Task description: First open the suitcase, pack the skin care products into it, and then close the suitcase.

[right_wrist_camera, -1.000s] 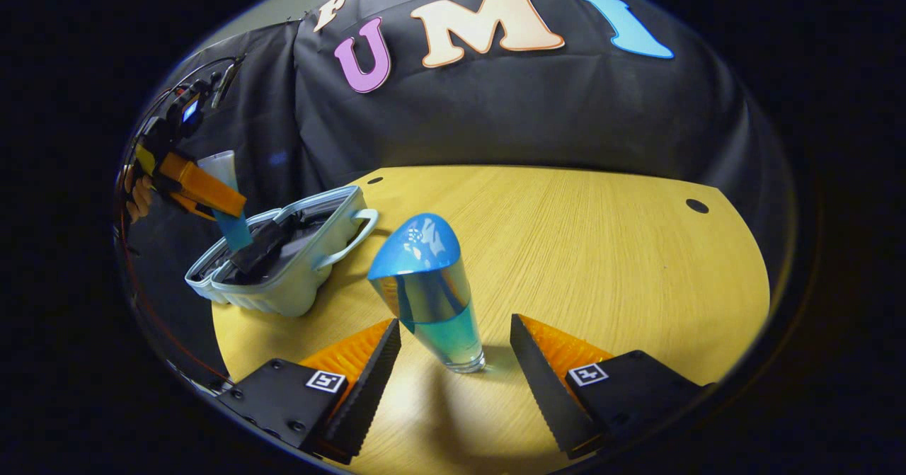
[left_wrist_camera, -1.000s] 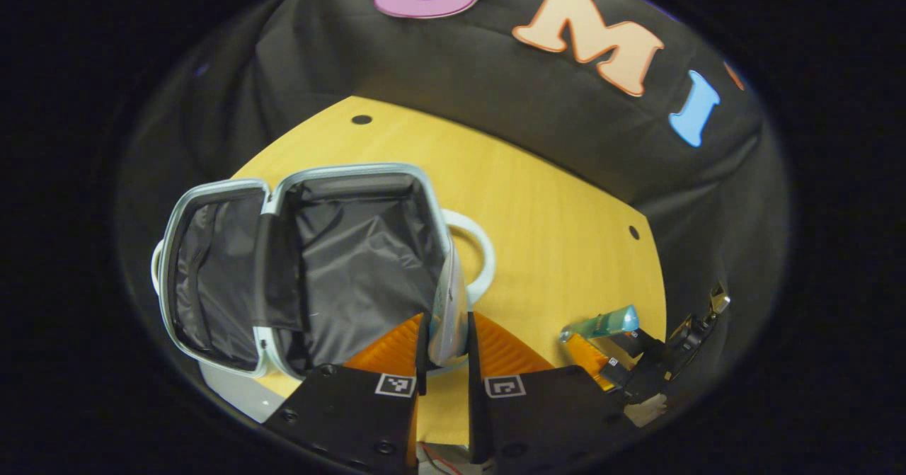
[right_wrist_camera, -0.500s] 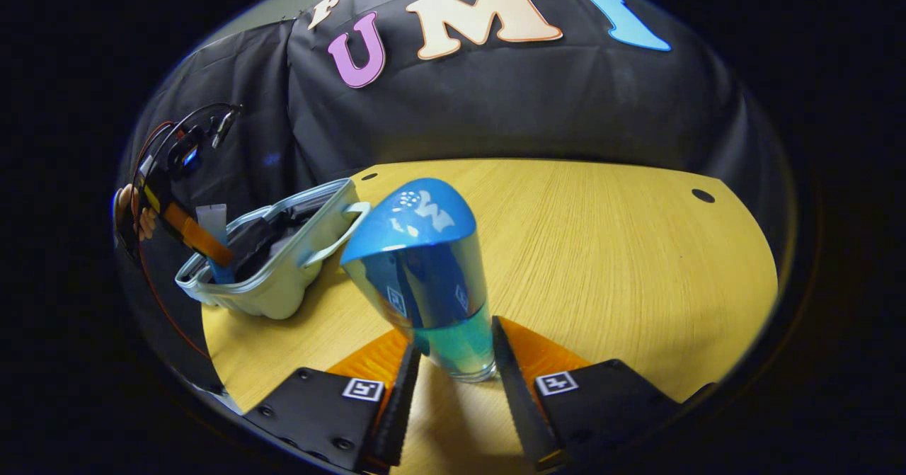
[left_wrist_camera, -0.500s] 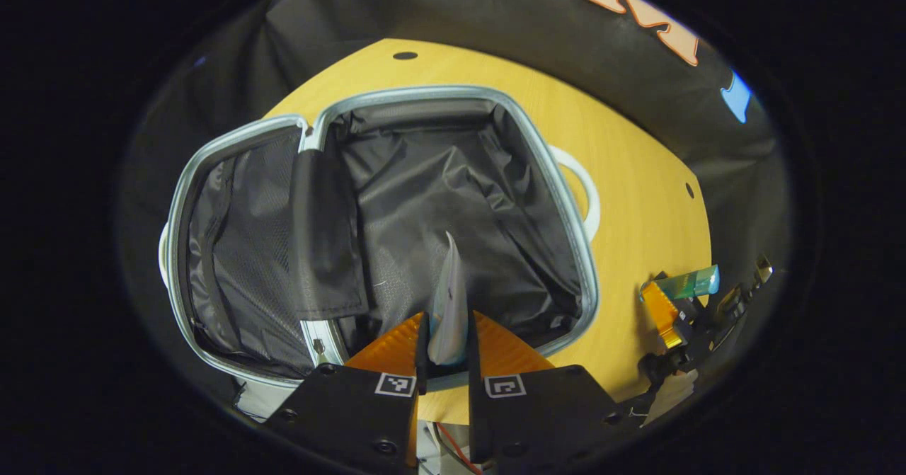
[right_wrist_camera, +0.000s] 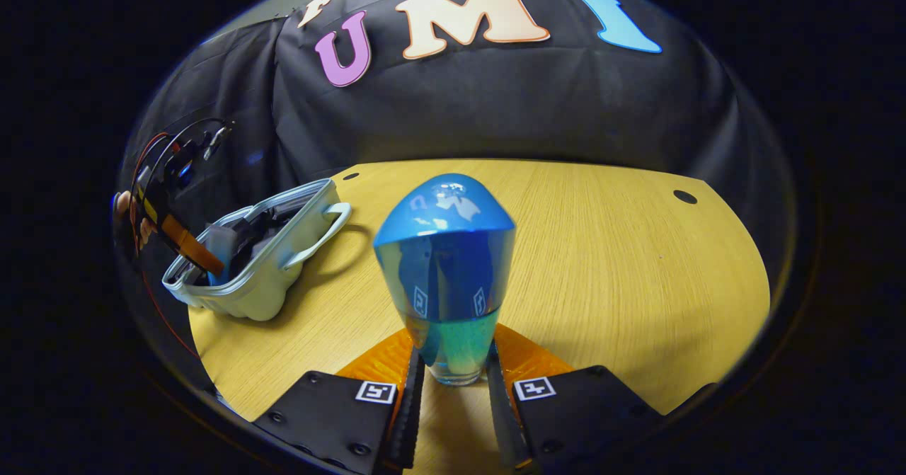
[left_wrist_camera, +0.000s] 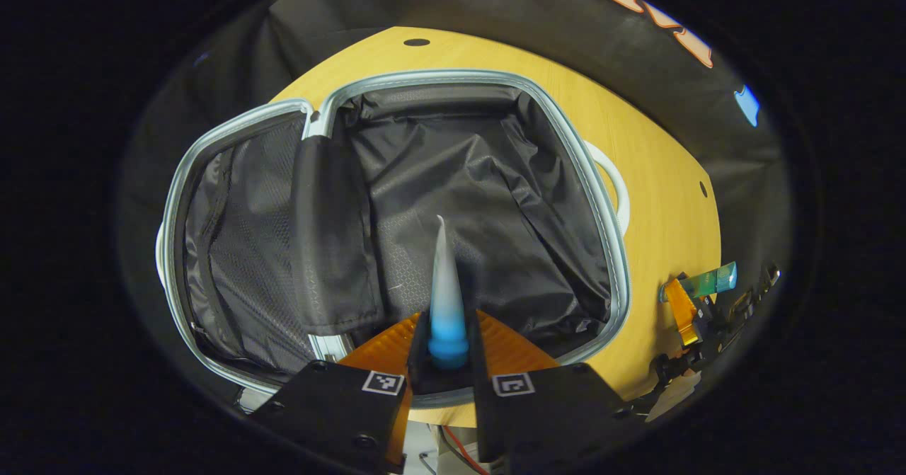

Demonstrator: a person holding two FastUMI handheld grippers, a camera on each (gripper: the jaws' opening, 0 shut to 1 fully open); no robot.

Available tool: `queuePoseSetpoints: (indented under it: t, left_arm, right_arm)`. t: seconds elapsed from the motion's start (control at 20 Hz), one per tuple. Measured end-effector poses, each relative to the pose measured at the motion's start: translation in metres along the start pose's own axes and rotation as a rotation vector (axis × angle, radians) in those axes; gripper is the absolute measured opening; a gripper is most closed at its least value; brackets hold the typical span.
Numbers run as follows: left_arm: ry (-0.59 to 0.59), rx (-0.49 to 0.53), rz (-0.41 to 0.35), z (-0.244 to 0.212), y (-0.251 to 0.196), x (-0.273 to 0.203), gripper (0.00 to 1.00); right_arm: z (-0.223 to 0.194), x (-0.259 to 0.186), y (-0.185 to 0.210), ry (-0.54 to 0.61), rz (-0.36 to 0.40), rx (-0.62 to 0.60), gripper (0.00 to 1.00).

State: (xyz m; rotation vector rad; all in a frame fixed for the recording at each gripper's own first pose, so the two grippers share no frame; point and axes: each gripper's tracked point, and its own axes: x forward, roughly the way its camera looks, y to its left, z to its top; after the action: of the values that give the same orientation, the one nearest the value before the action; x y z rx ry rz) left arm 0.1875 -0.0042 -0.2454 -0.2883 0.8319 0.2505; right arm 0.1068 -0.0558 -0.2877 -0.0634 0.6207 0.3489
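The open suitcase (left_wrist_camera: 601, 199) lies flat, its pale rim framing the black lining. My left gripper (left_wrist_camera: 448, 351) hangs over the right half. A white-to-blue tube (left_wrist_camera: 446, 284) stands between its fingers, blue cap nearest me, with thin dark gaps on both sides of the cap. In the right gripper view, that gripper (right_wrist_camera: 195, 252) dips into the suitcase (right_wrist_camera: 262, 284) with the tube (right_wrist_camera: 219, 248). My right gripper (right_wrist_camera: 453, 383) is shut on the base of a blue-capped bottle (right_wrist_camera: 446, 270), which holds teal liquid and is upright on the table. The left gripper view shows that bottle (left_wrist_camera: 708, 280) far right.
The round wooden table (right_wrist_camera: 623, 262) stretches wide to the right of the bottle. The suitcase's white handle (left_wrist_camera: 617, 192) points toward the bottle side. A hand (right_wrist_camera: 127, 213) holds the left gripper at the table's left edge, trailing wires.
My left gripper sank over the suitcase, its fingers parted slightly and the tube slid forward, baring its cap. My right gripper closed in on the bottle's base from wide open.
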Motion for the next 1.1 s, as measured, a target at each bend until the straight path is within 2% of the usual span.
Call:
queuePoseSetpoints:
  t: [0.05, 0.2, 0.3, 0.6, 0.65, 0.7, 0.85, 0.95, 1.0, 1.1]
  left_arm:
    - [-0.014, 0.007, -0.004, 0.002, -0.001, -0.003, 0.36]
    - [-0.057, 0.021, -0.012, 0.008, -0.001, -0.018, 0.73]
    - [-0.078, 0.006, -0.028, 0.01, 0.001, -0.03, 0.77]
    - [-0.141, -0.061, -0.041, 0.007, 0.027, -0.07, 0.77]
    - [-0.149, -0.076, -0.036, 0.005, 0.034, -0.076, 0.77]
    - [-0.157, -0.089, -0.03, 0.004, 0.043, -0.081, 0.77]
    - [-0.186, -0.131, -0.003, -0.001, 0.071, -0.095, 0.79]
    - [-0.212, -0.156, 0.019, -0.003, 0.091, -0.108, 0.86]
    - [-0.219, -0.171, 0.026, -0.006, 0.101, -0.111, 0.96]
    - [-0.23, -0.203, 0.04, -0.011, 0.124, -0.12, 0.96]
  right_arm:
    - [0.004, -0.002, -0.002, -0.004, -0.005, 0.012, 0.46]
    - [0.02, -0.009, 0.0, -0.028, -0.019, 0.015, 0.42]
    - [0.027, -0.012, 0.004, -0.037, -0.012, 0.01, 0.43]
    - [0.045, -0.017, 0.035, -0.043, 0.035, 0.026, 0.42]
    - [0.05, -0.018, 0.043, -0.041, 0.048, 0.016, 0.39]
    - [0.054, -0.019, 0.052, -0.043, 0.062, 0.006, 0.42]
    - [0.067, -0.022, 0.083, -0.043, 0.113, 0.002, 0.42]
    - [0.07, -0.021, 0.109, -0.032, 0.147, -0.004, 0.42]
    - [0.075, -0.021, 0.122, -0.031, 0.163, -0.018, 0.42]
    - [0.08, -0.017, 0.152, -0.021, 0.204, -0.039, 0.42]
